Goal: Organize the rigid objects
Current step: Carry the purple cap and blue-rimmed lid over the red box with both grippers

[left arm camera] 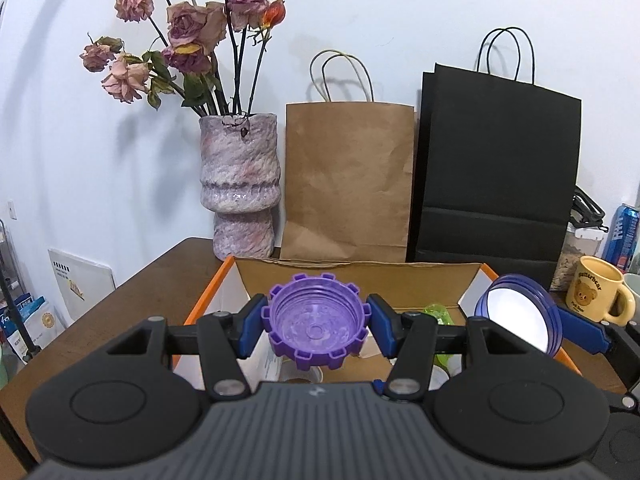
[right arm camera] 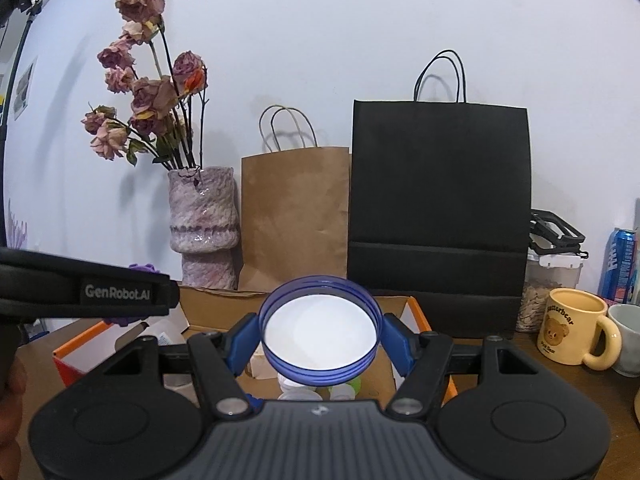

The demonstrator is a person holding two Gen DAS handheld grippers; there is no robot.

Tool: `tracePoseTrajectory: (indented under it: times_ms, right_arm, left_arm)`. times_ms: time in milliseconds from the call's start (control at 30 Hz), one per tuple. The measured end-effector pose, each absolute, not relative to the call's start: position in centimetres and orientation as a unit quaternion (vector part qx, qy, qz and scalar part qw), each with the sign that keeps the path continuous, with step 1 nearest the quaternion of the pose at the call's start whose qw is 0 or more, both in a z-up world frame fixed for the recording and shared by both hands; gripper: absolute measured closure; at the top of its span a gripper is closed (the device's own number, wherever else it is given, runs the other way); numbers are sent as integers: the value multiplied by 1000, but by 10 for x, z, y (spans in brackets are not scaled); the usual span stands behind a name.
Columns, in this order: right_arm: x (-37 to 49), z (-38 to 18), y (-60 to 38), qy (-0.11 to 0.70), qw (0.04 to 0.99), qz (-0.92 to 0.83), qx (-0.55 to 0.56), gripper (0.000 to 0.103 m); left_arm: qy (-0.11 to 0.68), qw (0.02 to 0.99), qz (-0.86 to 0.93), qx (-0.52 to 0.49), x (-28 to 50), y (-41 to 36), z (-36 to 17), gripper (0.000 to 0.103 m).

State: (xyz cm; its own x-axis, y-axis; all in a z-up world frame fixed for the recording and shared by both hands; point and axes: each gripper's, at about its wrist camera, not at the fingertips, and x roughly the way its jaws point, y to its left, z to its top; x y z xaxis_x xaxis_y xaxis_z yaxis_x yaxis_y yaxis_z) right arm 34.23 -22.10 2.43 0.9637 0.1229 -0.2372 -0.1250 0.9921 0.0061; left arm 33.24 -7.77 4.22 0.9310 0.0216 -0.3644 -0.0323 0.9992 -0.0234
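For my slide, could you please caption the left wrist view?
Left tongs grip a purple toothed cap above an open cardboard box.

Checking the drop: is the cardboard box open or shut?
Open: the cardboard box has its flaps up, showing small containers inside beneath the purple cap.

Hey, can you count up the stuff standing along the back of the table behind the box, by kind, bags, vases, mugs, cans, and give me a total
Paper bags: 2, brown bag and black bag
Vases: 1, vase with dried roses
Mugs: 1, yellow mug
Cans: 1, blue can
Total: 5
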Motion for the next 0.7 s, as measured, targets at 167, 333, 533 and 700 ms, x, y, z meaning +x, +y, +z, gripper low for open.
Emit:
tracePoseTrajectory:
  times_ms: [167, 333, 533, 700]
  right_arm:
    - [354, 23, -215, 122, 990, 65, -6, 38]
    - [365, 20, -212, 128, 989, 68, -7, 38]
    - [378, 19, -208, 129, 989, 71, -11, 38]
    - [387, 18, -207, 134, 988, 75, -14, 38]
  left_arm:
    - [187, 982, 15, -13, 343, -76, 41, 47]
    - [190, 981, 20, -10, 358, -74, 39, 47]
    - [192, 981, 22, -7, 372, -69, 36, 47]
    - [195, 981, 24, -4, 381, -66, 33, 47]
